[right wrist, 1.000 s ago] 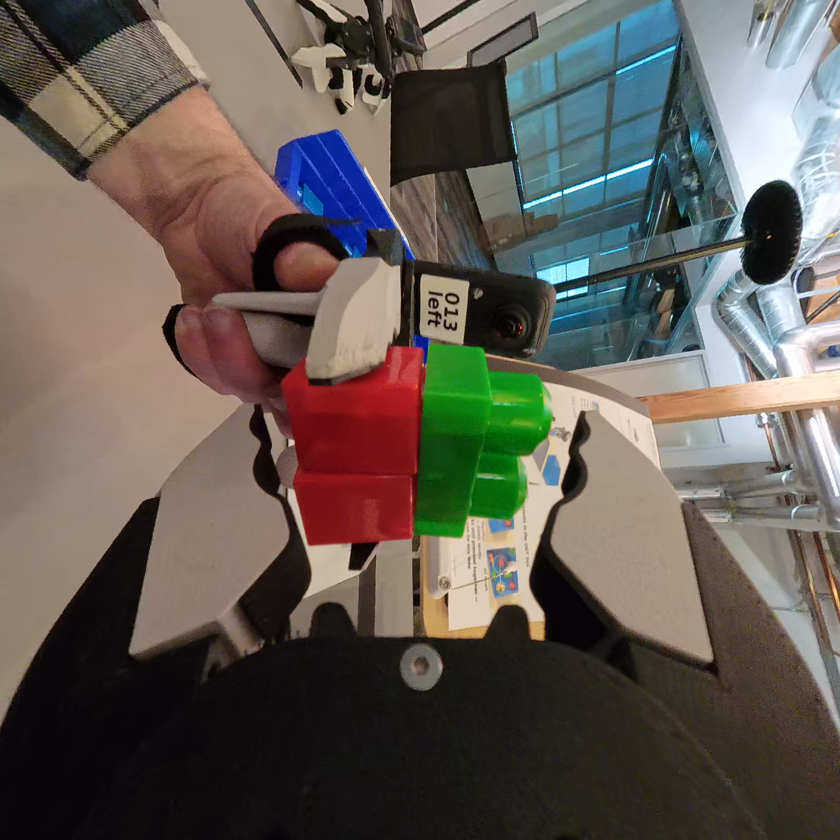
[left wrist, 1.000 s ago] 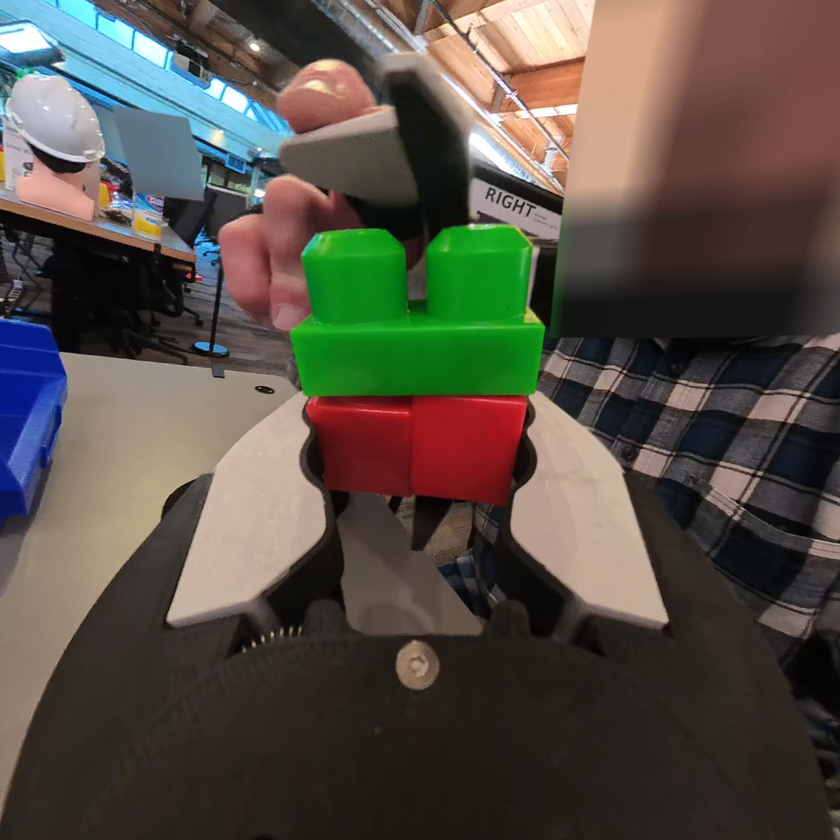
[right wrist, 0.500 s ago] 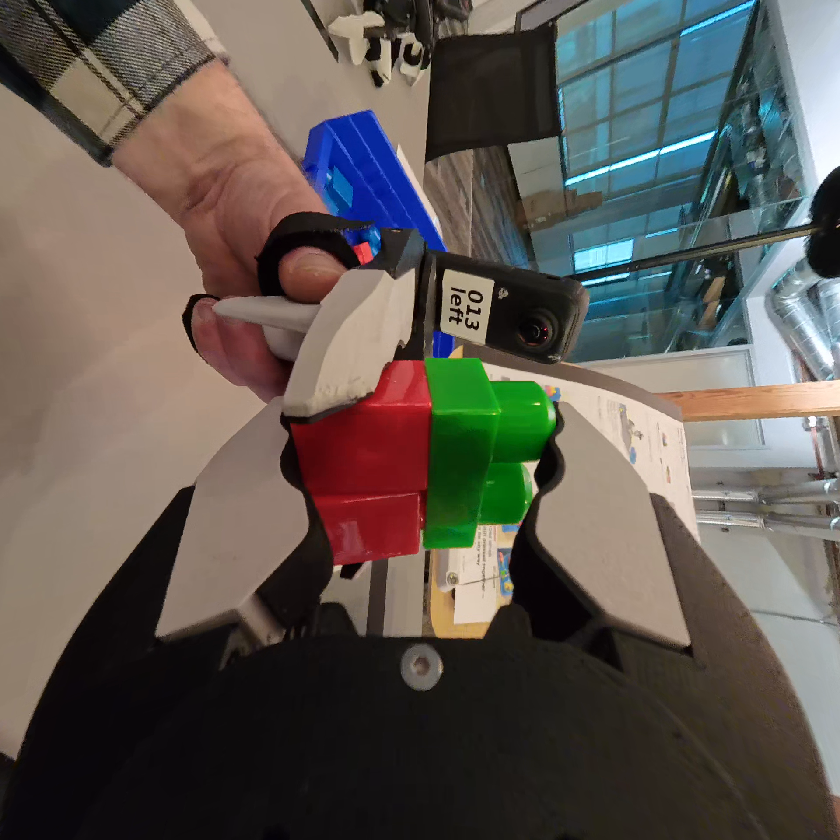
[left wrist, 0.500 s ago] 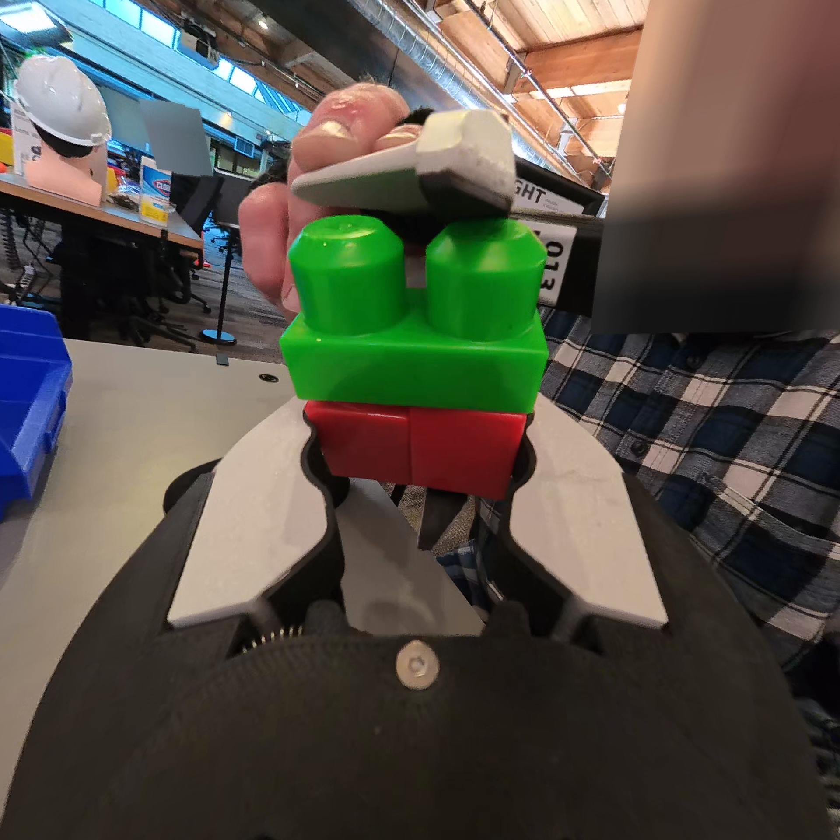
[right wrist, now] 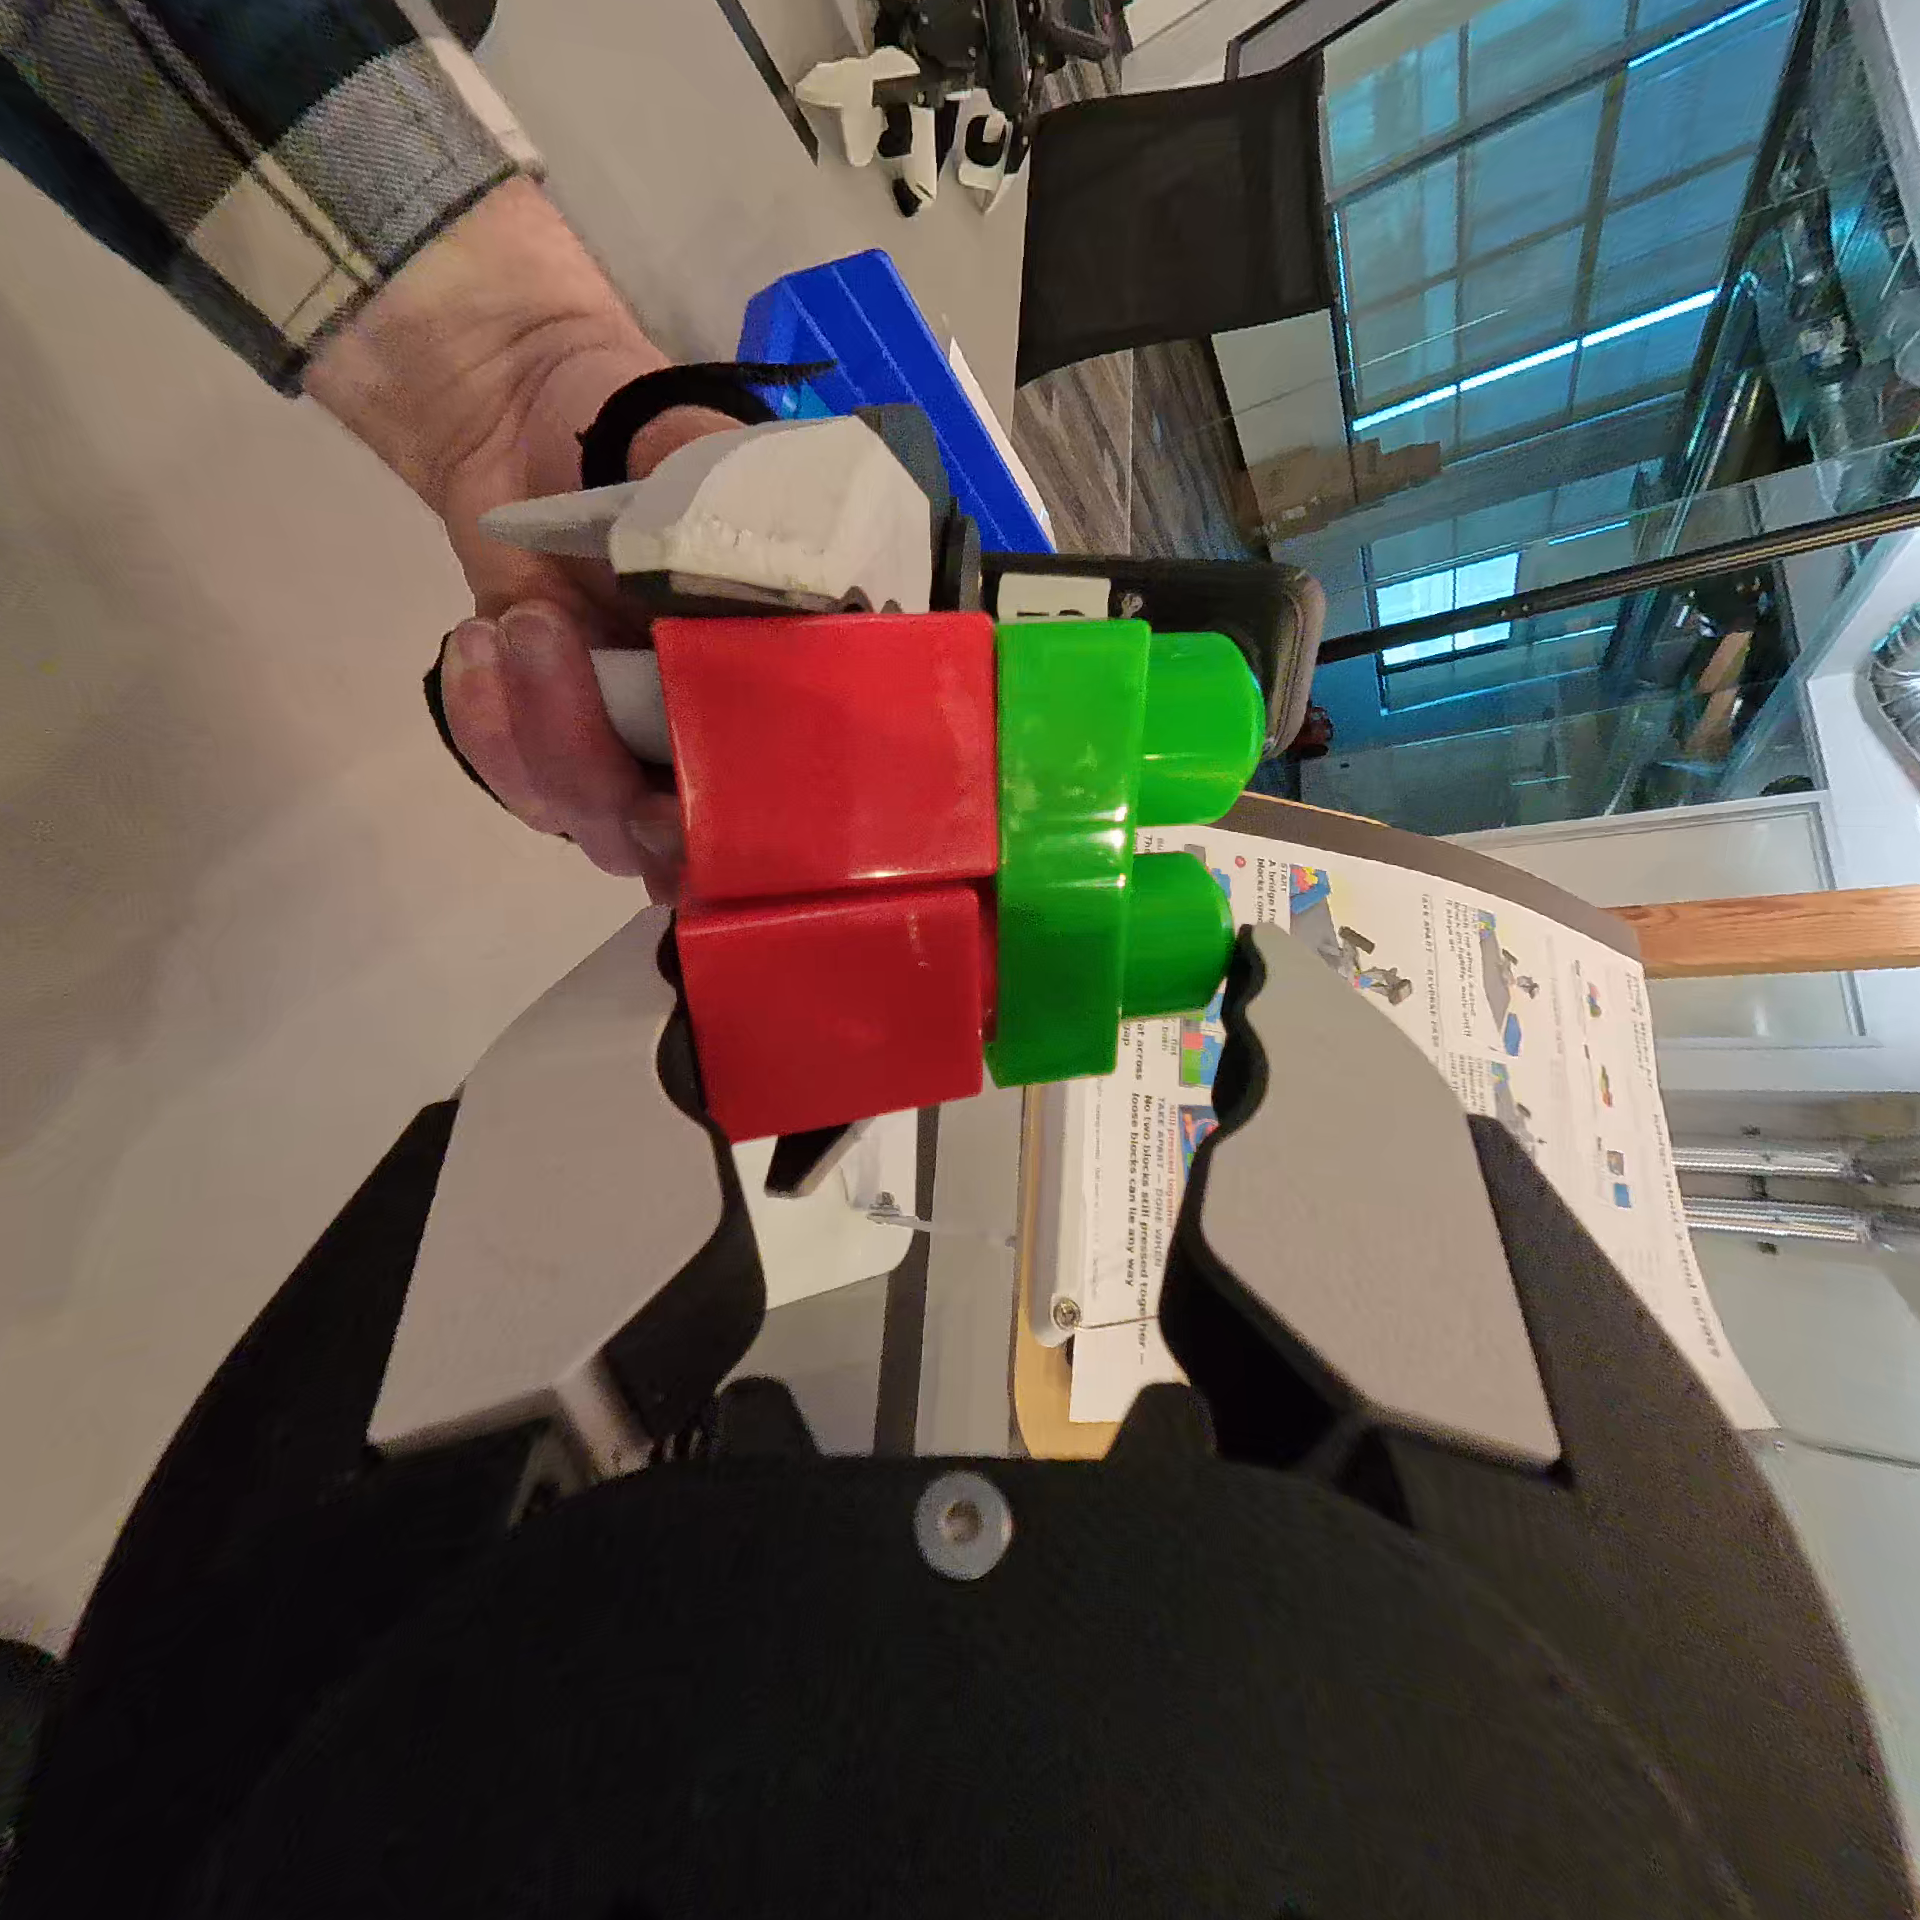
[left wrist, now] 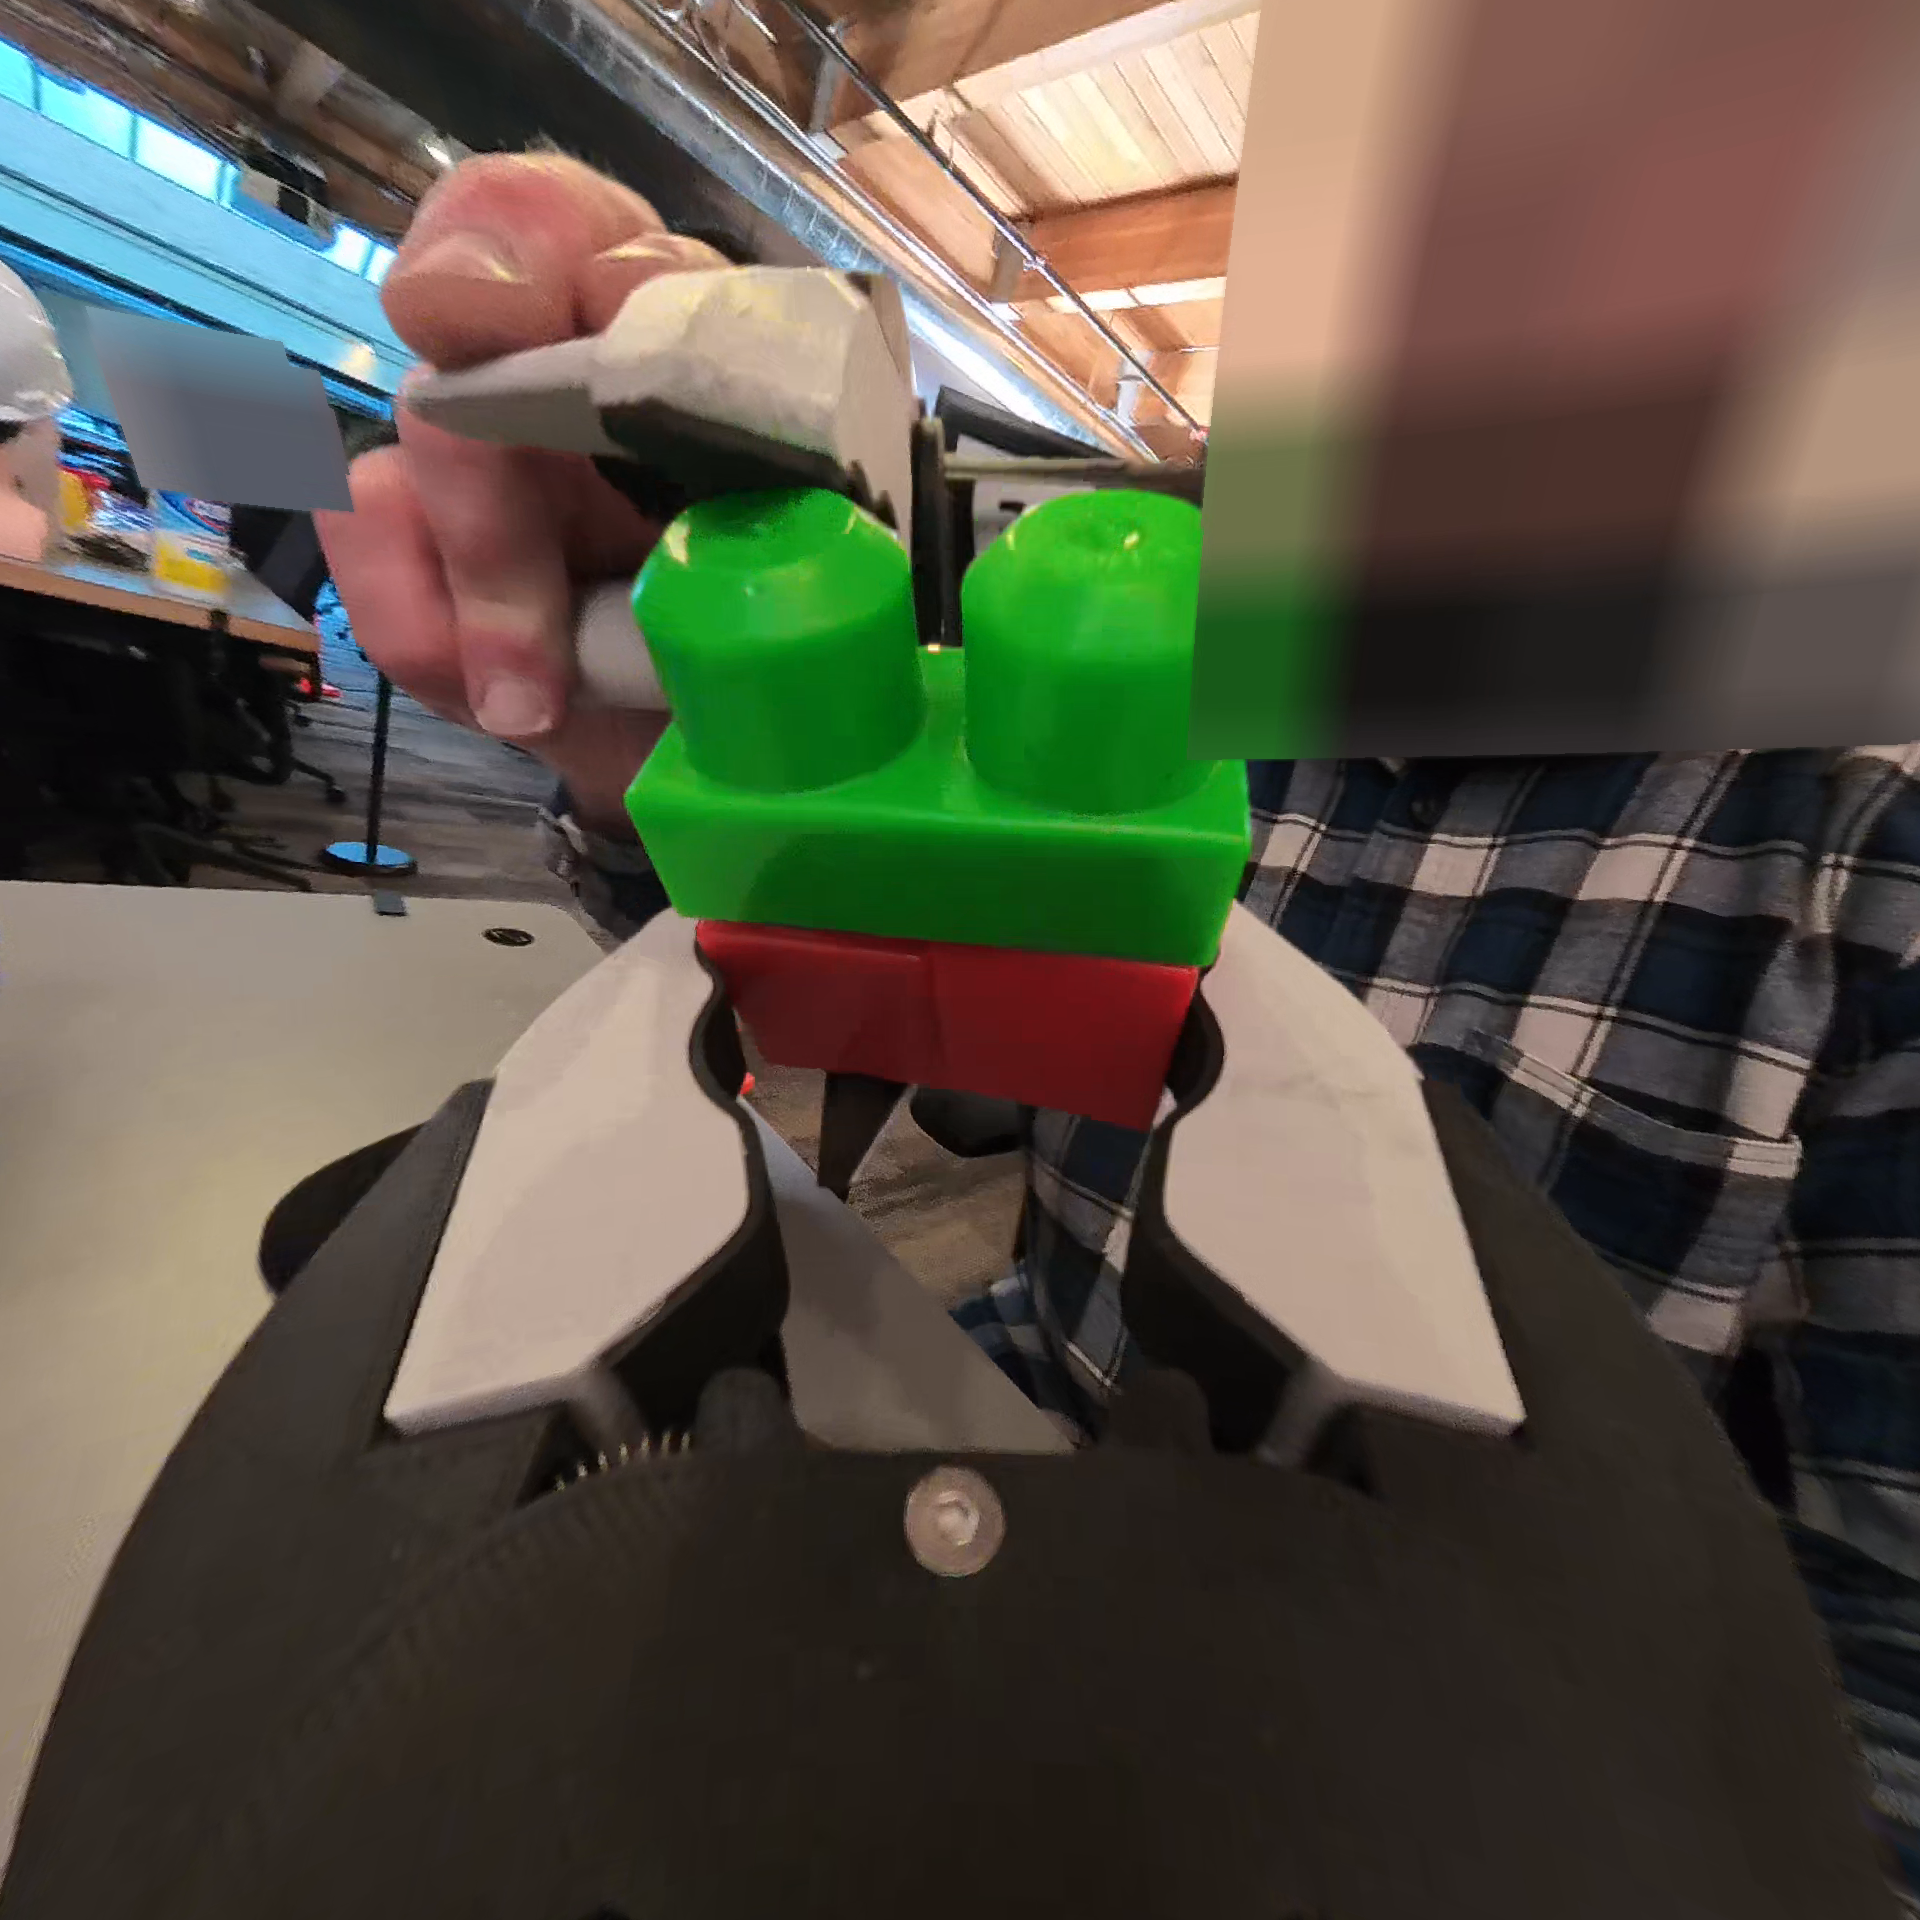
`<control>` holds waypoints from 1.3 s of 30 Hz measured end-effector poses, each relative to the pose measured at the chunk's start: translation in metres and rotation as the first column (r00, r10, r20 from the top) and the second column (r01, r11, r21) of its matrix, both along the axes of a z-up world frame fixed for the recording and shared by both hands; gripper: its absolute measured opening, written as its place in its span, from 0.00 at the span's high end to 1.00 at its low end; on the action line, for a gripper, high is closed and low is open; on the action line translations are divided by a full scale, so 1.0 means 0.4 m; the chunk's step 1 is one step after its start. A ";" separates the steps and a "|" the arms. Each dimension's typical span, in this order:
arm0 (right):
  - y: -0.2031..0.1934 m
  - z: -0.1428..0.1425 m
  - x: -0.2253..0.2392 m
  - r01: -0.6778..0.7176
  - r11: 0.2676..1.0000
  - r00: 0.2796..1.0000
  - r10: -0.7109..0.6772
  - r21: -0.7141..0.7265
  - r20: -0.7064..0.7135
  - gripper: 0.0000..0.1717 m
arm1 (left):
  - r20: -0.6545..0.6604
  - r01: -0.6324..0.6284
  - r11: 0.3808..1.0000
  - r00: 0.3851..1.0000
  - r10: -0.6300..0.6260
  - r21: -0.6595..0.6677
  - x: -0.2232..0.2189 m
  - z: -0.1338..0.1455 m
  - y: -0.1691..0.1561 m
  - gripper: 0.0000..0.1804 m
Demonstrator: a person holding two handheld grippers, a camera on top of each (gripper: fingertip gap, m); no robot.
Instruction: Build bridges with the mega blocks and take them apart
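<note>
A green two-stud block point(left wrist: 935, 852) sits pressed onto two red blocks point(left wrist: 831, 997) that stand side by side. My left gripper point(left wrist: 951, 1003) is shut on the red blocks, one pad on each outer side, and holds the stack up in the air. In the right wrist view my right gripper point(right wrist: 956, 987) is shut on the same stack. One pad presses on the underside of the red blocks point(right wrist: 831, 862) and the other on a stud of the green block point(right wrist: 1060, 831). A right finger point(left wrist: 727, 364) lies over the green studs. A left finger point(right wrist: 779, 520) rests on the upper red block.
A grey table point(left wrist: 208, 1039) lies below to the left. A blue bin point(right wrist: 883, 364) stands on it, with a printed instruction sheet point(right wrist: 1455, 1039) on a board nearby. The person's plaid shirt point(left wrist: 1558, 1039) is close behind the stack. A black chair point(right wrist: 1164, 187) stands farther off. About 5 cm separates my left fingertips from my right.
My right jaws have closed from wide open onto the stack, from stud top to red underside. My left gripper has kept its hold on the red blocks. The stack has tilted a little.
</note>
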State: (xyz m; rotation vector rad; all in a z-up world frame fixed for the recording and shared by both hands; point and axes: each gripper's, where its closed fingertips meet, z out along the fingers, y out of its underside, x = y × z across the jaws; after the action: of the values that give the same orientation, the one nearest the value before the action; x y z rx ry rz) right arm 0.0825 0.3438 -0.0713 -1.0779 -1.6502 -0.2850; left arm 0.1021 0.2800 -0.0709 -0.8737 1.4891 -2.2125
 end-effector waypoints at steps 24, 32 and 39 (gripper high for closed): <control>-0.051 -0.018 -0.031 -0.106 0.984 0.993 0.111 -0.143 0.030 0.44 | -0.051 0.081 0.990 0.996 -0.076 0.112 0.004 -0.027 -0.020 0.56; -0.063 -0.032 -0.029 -0.113 0.982 0.989 0.125 -0.149 0.074 0.53 | -0.112 0.108 0.979 0.990 -0.089 0.173 -0.001 -0.058 -0.025 0.56; -0.033 -0.001 -0.014 -0.051 0.992 0.999 0.052 -0.112 0.004 0.43 | -0.066 -0.035 0.983 0.997 0.048 0.181 0.011 -0.040 0.018 0.56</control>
State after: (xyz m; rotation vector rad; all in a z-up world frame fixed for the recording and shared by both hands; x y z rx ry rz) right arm 0.0770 0.3306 -0.0718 -1.1166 -1.7136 -0.1644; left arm 0.1063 0.2871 -0.0868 -0.9227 1.6574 -1.9990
